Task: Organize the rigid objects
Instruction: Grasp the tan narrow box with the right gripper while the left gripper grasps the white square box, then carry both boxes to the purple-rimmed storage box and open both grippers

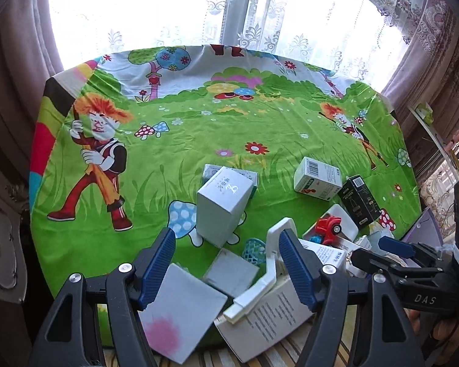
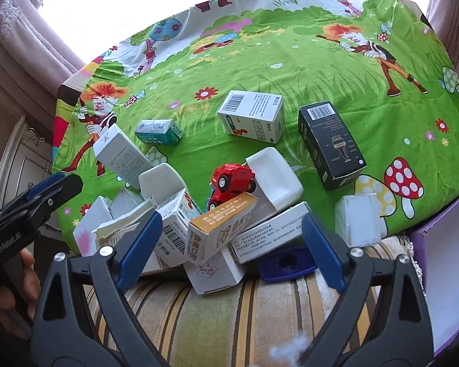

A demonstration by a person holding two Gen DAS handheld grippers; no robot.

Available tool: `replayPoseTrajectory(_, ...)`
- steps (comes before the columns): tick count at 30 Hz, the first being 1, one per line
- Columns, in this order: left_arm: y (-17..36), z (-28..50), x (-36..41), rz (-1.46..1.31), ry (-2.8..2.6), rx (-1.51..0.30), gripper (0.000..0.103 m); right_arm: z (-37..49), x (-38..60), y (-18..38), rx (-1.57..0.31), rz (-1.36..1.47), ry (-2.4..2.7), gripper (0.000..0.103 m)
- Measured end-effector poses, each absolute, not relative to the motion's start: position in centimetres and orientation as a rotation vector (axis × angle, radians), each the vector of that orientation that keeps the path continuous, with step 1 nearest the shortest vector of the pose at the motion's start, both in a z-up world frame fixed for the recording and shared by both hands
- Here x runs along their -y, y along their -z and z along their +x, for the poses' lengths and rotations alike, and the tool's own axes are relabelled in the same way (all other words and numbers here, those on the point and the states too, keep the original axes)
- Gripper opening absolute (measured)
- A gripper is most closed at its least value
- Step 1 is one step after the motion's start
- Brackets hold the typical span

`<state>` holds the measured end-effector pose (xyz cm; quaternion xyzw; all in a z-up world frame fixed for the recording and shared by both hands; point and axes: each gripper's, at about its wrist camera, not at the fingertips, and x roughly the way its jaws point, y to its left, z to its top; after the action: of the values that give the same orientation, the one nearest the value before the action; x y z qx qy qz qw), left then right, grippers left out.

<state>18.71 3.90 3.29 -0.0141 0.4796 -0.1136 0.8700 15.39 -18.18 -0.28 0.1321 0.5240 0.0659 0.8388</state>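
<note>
Cartoon-print tablecloth under scattered boxes

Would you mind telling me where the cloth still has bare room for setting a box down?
The far half of the tablecloth is free, beyond the barcoded white box and black box. The left side beside the tall white box is open too. The near edge around the red toy car is crowded.

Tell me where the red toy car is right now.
The red toy car sits tilted near the middle of the right wrist view, wedged between the white tray and the orange-topped box, atop the pile at the tablecloth's near edge.
</note>
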Motion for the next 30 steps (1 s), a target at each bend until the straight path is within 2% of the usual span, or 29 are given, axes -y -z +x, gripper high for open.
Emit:
replayPoseTrajectory(8,-1.7,22.2,-2.9,0.050,0.270,-1.029,0.071,15.7,19.4,1.5,-1.144,0.360,-0.150,0.068)
replayPoseTrajectory(10,-1.4,22.6,-2.9,0.048,0.280,-1.036,0.071,15.5,19.6,1.7,-1.152,0.367,-0.156,0.057)
replayPoseTrajectory(11,-1.3,22.7,-2.8,0.048,0.287,-1.036,0.067,15.4,19.6,1.8,-1.156,0.366,-0.163,0.053)
replayPoseTrajectory(12,-1.3,22.7,-2.7,0.056,0.289,-1.036,0.063,15.4,19.5,1.9,-1.160,0.365,-0.170,0.044)
replayPoseTrajectory(13,-1.2,22.7,-2.6,0.065,0.289,-1.040,0.054,15.3,19.5,2.0,-1.161,0.366,-0.176,0.036)
replayPoseTrajectory(14,-1.1,22.6,-2.5,0.069,0.289,-1.044,0.044,15.2,19.6,2.0,-1.159,0.369,-0.178,0.033)
replayPoseTrajectory(16,-1.0,22.5,-2.6,0.065,0.286,-1.047,0.043,15.1,19.6,2.0,-1.157,0.372,-0.181,0.024)
replayPoseTrajectory(19,-1.3,22.3,-2.9,0.050,0.269,-1.039,0.043,14.8,19.7,1.8,-1.137,0.372,-0.191,0.020)
replayPoseTrajectory(30,-4.2,20.5,-4.6,-0.036,0.174,-0.933,0.043,13.5,20.1,0.1,-1.047,0.368,-0.209,0.020)
